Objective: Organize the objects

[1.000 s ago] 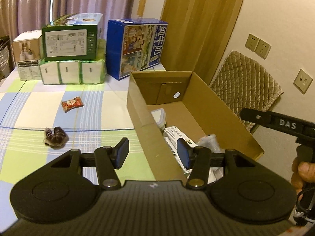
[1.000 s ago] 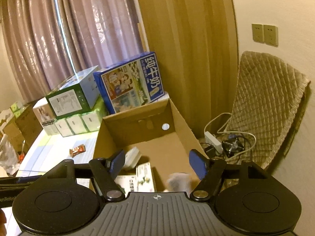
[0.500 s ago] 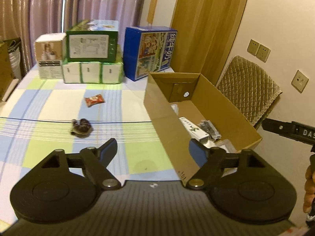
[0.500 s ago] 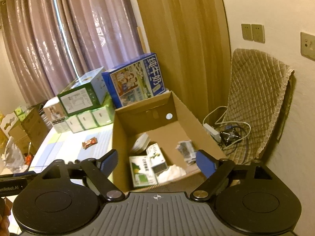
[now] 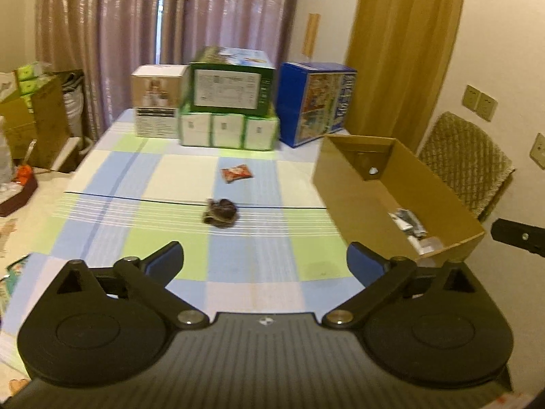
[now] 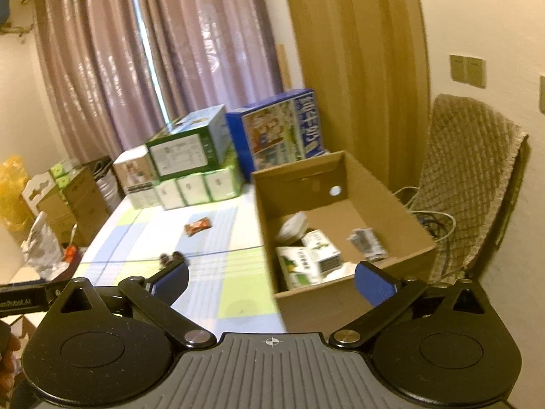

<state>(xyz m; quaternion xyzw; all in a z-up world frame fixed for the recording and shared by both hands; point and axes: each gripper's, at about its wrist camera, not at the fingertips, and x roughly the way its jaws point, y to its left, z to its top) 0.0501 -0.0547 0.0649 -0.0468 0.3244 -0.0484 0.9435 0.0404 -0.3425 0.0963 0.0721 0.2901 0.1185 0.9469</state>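
Both grippers empty. Left gripper [image 5: 265, 259]: jaws spread wide, nothing between the blue pads, held above the near part of the table. Right gripper [image 6: 270, 281]: jaws equally wide, nothing held, over the near end of the cardboard box [image 6: 381, 187].

Surface: table [image 5: 112, 184] covered in a checked cloth of pale blue, green and cream, with a thin dark line running across it. Two loose items lie on the cloth, well apart from the grippers: a dark brown crumpled object [image 5: 220, 212] right on the dark line, and a small red snack packet [image 5: 236, 173] farther back. Exact nature of the brown object cannot be told; the view is blurred.

Cardboard box sits on the table's right side, open at the top. Inside, per right wrist view: a green-and-white carton [image 6: 308, 262], a white lidded container [image 6: 292, 226] toward the back left, and a small grey-white packet [image 6: 368, 240] on the right.

Far end of the table: a row of white-and-green packs [image 5: 229, 131], a green box [image 5: 231, 83] stacked on them, a white-brown box [image 5: 158, 100] to their left, a blue carton [image 5: 315, 102] to their right.

Room: mauve curtains [image 5: 102, 27] behind, ochre curtain [image 5: 405, 44] at right, quilted chair [image 6: 470, 184] beside the box, wall sockets [image 5: 480, 102], cables on the floor by the chair.
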